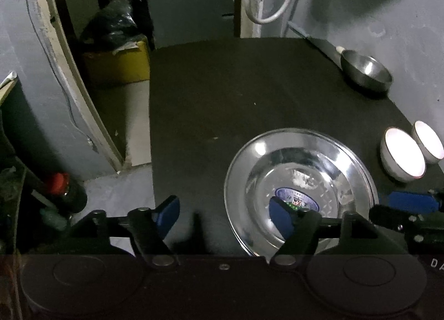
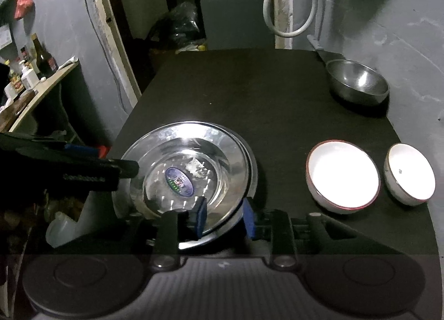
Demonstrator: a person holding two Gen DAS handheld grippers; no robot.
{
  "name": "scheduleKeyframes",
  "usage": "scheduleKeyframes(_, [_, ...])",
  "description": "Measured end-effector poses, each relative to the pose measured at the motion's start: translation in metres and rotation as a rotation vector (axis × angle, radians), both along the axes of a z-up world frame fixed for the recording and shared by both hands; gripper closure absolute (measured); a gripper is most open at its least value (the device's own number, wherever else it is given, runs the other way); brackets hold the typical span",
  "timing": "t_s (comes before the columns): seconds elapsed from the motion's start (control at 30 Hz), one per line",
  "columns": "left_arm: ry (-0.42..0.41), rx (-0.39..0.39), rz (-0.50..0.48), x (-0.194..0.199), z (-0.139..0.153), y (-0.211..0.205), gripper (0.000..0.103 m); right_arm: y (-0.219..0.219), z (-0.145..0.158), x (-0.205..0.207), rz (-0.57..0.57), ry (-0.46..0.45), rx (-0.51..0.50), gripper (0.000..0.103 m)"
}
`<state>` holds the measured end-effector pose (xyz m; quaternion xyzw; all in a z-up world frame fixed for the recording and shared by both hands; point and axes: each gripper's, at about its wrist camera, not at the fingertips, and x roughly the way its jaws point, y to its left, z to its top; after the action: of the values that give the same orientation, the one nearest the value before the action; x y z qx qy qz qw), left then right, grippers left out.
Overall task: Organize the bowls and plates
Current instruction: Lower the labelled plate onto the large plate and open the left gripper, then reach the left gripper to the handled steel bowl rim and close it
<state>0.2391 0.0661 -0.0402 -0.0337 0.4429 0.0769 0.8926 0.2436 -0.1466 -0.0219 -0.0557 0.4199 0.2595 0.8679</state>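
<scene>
A shiny steel plate [image 1: 301, 181] with a blue sticker lies on the dark table [image 1: 222, 92]; it also shows in the right wrist view [image 2: 188, 164]. My left gripper [image 1: 224, 216] is open, its right finger over the plate's near edge, its left finger off the plate. My right gripper [image 2: 224, 218] has its jaws on either side of the plate's near rim; the grip itself is hard to judge. Two white bowls [image 2: 342, 177] [image 2: 409, 174] sit to the right. A steel bowl [image 2: 358, 81] stands at the far right.
The table's left edge [image 2: 130, 117] drops to the floor. A grey wall [image 2: 402, 28] with a hanging white cable [image 2: 291, 0] bounds the right side. A shelf with bottles [image 2: 33, 70] stands far left. A yellow bin [image 1: 119, 62] sits beyond the table.
</scene>
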Motion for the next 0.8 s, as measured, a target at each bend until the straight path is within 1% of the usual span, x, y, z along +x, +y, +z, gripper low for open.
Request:
scheduleKeyframes(0.07, [-0.017,-0.001,0.005,-0.003,0.003,-0.001,0.021,-0.004,0.0,-0.001,-0.004,-0.002,0.009,0.054])
scheduleKeyframes(0.1, [-0.027,-0.004,0.008,-0.004,0.005,-0.001,0.019,-0.006,0.001,-0.001,-0.006,-0.002,0.014,0.05])
scheduleKeyframes(0.17, [-0.039,-0.01,0.014,-0.006,0.007,-0.002,0.009,-0.011,0.0,-0.003,-0.012,0.001,0.024,0.034])
scheduleKeyframes(0.2, [-0.044,-0.015,0.016,-0.007,0.008,-0.002,0.007,-0.013,0.0,-0.003,-0.021,0.008,0.032,0.03])
scheduleKeyframes(0.23, [-0.049,-0.019,0.019,-0.007,0.009,-0.003,0.005,-0.017,0.0,-0.003,-0.035,0.016,0.046,0.023])
scheduleKeyframes(0.27, [-0.053,-0.022,0.02,-0.006,0.01,-0.003,0.004,-0.021,-0.001,-0.002,-0.051,0.025,0.062,0.018])
scheduleKeyframes(0.37, [-0.059,-0.034,0.027,-0.002,0.013,-0.005,0.001,-0.033,-0.001,0.0,-0.089,0.028,0.09,0.013])
scheduleKeyframes(0.4, [-0.066,-0.041,0.025,-0.001,0.014,-0.006,0.001,-0.036,-0.001,0.002,-0.1,0.023,0.095,0.012])
scheduleKeyframes(0.47, [-0.075,-0.057,0.015,0.003,0.017,-0.008,0.001,-0.043,0.0,0.004,-0.124,0.009,0.107,0.005])
scheduleKeyframes(0.53, [-0.077,-0.063,0.004,0.01,0.019,-0.011,0.001,-0.051,0.002,0.006,-0.151,-0.008,0.125,0.002])
scheduleKeyframes(0.67, [-0.08,-0.044,-0.002,0.024,0.022,-0.021,0.001,-0.066,0.001,0.015,-0.204,-0.01,0.14,0.001])
scheduleKeyframes(0.73, [-0.08,-0.05,0.004,0.034,0.023,-0.026,0.001,-0.075,0.0,0.022,-0.24,0.001,0.159,0.001])
scheduleKeyframes(0.8, [-0.075,-0.066,0.012,0.047,0.023,-0.031,0.001,-0.084,0.002,0.029,-0.275,-0.012,0.189,0.001])
